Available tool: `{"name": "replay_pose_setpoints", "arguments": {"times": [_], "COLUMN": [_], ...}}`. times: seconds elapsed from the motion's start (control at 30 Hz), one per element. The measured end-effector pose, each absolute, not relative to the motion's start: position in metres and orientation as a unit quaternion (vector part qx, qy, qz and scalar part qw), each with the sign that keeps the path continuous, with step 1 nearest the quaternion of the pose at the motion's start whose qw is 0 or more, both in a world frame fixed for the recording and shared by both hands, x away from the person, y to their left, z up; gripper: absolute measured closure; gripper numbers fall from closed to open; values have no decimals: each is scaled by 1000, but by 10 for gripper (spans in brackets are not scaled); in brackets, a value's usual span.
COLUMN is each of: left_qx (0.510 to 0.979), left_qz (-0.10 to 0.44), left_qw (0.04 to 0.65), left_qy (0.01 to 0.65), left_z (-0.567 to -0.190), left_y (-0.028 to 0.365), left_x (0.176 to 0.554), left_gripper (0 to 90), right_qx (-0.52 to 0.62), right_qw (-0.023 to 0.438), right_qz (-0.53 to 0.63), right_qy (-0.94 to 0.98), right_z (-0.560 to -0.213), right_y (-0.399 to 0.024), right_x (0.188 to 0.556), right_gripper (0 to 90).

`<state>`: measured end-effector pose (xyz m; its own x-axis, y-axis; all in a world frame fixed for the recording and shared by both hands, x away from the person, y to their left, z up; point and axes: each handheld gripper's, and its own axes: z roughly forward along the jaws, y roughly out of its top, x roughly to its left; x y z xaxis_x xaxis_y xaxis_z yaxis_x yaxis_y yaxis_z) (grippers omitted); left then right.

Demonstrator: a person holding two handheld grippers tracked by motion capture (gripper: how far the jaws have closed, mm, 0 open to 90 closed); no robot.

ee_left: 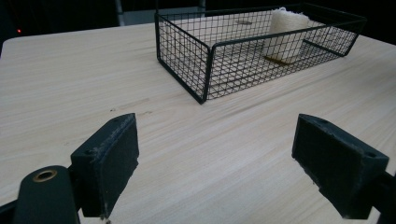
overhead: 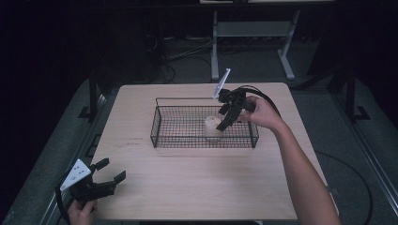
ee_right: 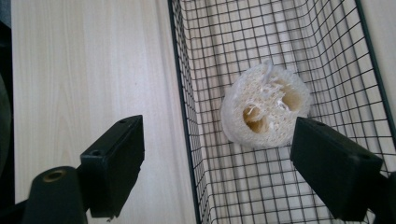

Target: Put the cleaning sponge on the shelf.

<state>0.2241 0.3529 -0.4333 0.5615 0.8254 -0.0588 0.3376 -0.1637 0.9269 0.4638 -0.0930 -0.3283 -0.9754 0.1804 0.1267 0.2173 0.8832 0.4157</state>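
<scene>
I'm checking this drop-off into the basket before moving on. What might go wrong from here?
The right gripper hangs open just above the loofah piece, with one jaw outside the wire basket wall, so it might snag the rim. The loofah piece stands upright near that wall; a brush might tip it.

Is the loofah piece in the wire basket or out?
In: the loofah piece stands upright on the wire basket's floor, untouched.
</scene>
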Motion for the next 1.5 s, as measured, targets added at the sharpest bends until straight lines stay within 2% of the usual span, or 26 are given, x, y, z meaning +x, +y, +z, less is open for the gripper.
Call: {"name": "replay_pose_setpoints", "arguments": {"times": [0.6,1.03,1.5], "left_qx": [725,728,727], "left_qz": [244,243,243], "left_qw": [505,502,503], "left_qy": [400,398,400], "left_z": [-433,-433,-433], "left_y": [352,350,351], "left_x": [223,223,223], "left_gripper": [139,139,139], "right_qx": [-88,-90,-97], "right_qw": [43,31,34], "right_qz": [-212,-231,-216], "right_qy": [-972,-968,-971], "right_z": [-326,-317,-324], "right_y": [-97,-116,-127], "right_x": [441,425,413], "right_gripper": [164,162,157]}}
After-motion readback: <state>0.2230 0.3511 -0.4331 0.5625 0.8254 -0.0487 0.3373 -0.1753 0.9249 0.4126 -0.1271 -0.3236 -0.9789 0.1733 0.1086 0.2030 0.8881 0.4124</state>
